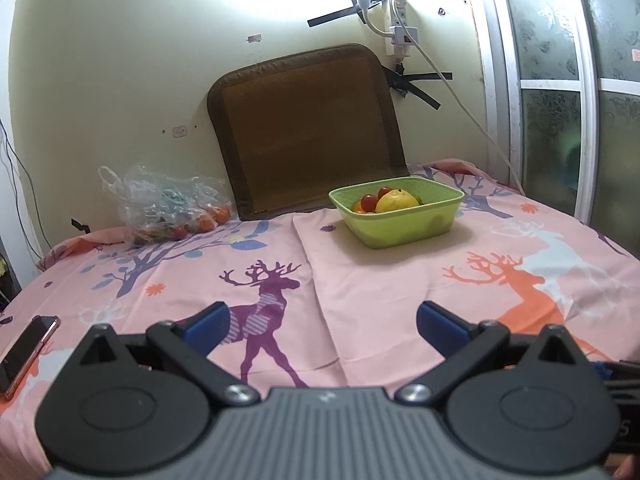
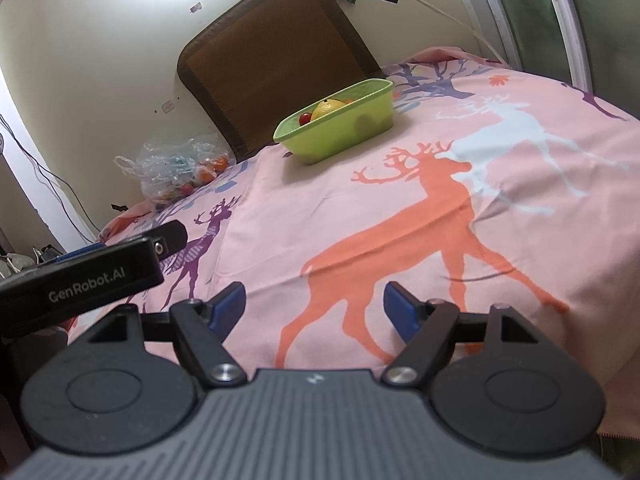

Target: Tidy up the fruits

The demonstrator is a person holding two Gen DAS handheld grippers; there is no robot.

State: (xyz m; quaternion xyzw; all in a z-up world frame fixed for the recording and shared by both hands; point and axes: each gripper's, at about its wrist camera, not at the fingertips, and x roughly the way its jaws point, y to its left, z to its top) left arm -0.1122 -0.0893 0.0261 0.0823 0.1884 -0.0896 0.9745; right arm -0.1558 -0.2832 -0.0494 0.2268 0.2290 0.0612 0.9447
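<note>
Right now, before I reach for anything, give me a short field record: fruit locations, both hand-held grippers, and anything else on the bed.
surface: pink deer-print bedsheet
container: green plastic basket, holding a yellow citrus fruit and cherry tomatoes
loose fruit: clear plastic bag by the wall, with orange and red fruit inside
left hand-held gripper: open, empty, above the sheet
right hand-held gripper: open, empty, above the sheet
other: smartphone at the sheet's left edge; brown woven mat leaning on the wall
</note>
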